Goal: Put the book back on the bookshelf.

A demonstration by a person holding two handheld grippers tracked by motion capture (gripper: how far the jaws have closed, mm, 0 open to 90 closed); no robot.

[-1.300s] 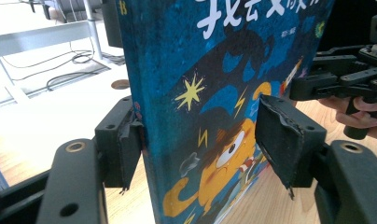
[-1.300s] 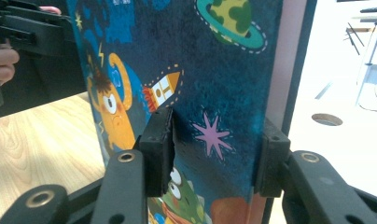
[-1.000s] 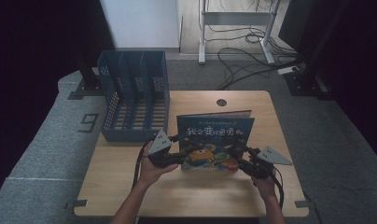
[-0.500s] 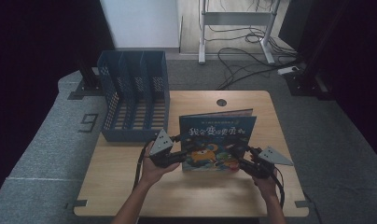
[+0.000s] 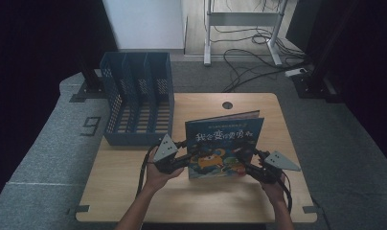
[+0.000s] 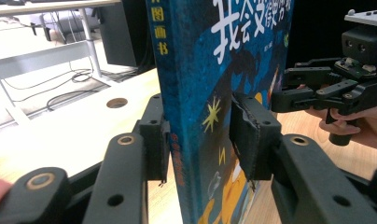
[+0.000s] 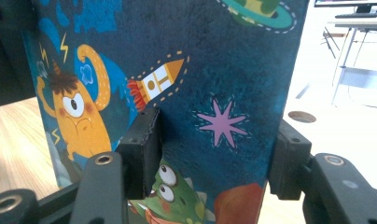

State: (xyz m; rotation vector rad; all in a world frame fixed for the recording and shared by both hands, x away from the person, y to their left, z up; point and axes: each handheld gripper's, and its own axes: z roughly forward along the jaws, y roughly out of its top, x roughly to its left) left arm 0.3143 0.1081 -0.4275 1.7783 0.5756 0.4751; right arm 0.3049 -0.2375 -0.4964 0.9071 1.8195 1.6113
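A blue picture book (image 5: 225, 143) with cartoon monsters stands upright on the wooden table (image 5: 134, 191), its cover facing me. My left gripper (image 5: 189, 158) straddles its spine edge (image 6: 177, 93). Its jaws have just been closing: one pad (image 6: 156, 140) touches the spine, and a strip of cover shows before the other pad (image 6: 247, 140). My right gripper (image 5: 246, 167) straddles the opposite edge. Its jaws have just been opening, and the book (image 7: 200, 70) crosses the wide gap between them at a slant. The right gripper (image 6: 312, 88) also shows beyond the book in the left gripper view.
A blue multi-slot file rack (image 5: 139, 96) stands at the table's back left. A round cable hole (image 5: 227, 105) lies behind the book. Desk legs and cables (image 5: 244, 52) are on the floor beyond the table.
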